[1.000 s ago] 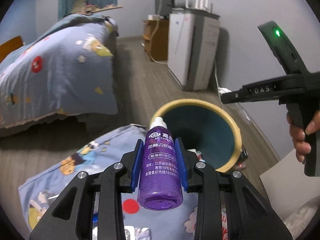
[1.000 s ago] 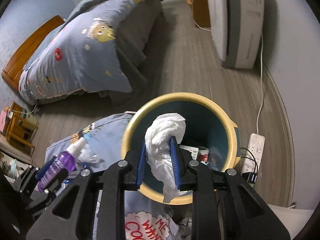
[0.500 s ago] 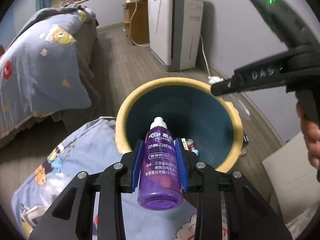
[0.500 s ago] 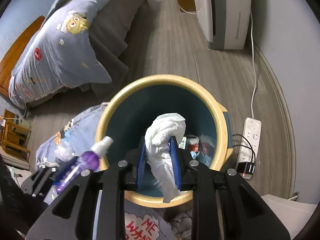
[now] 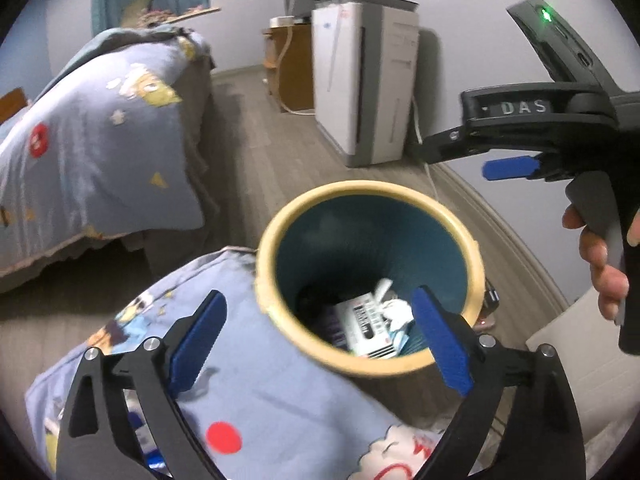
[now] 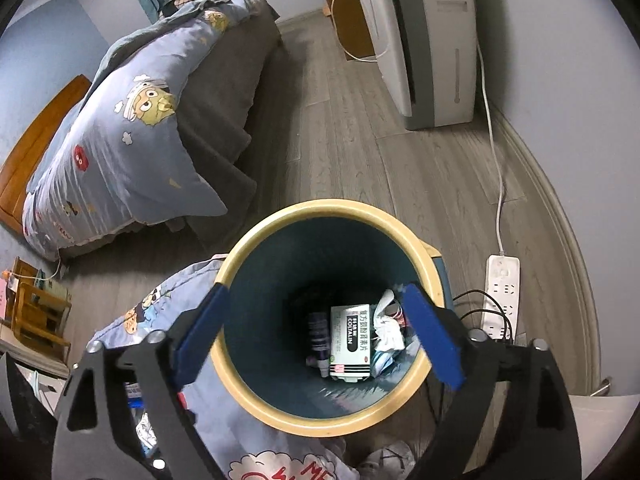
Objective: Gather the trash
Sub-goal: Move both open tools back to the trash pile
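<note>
A: The left gripper (image 5: 316,332) sits at the bottom of its own view, its jaws opening and spread wide, nothing between the blue pads. Beyond them, right of centre, is the waste bin (image 5: 276,236) with its yellow rim and teal inside.

B: And the right gripper (image 6: 316,328)?

A: The same: jaws opening, spread wide across the bin's mouth, nothing between them. In the left view it shows at the upper right, a hand (image 5: 600,256) on its handle.

B: Where is the trash?

A: At the bin's bottom, lower centre of the right view: a purple spray bottle (image 6: 319,336) lying beside a white medicine box (image 6: 350,342), with a crumpled tissue (image 6: 388,330) to the right of the box.

B: Around the bin?

A: A cartoon-print pillow (image 6: 160,308) touches its left side; a power strip (image 6: 502,292) lies on the floor to the right.
</note>
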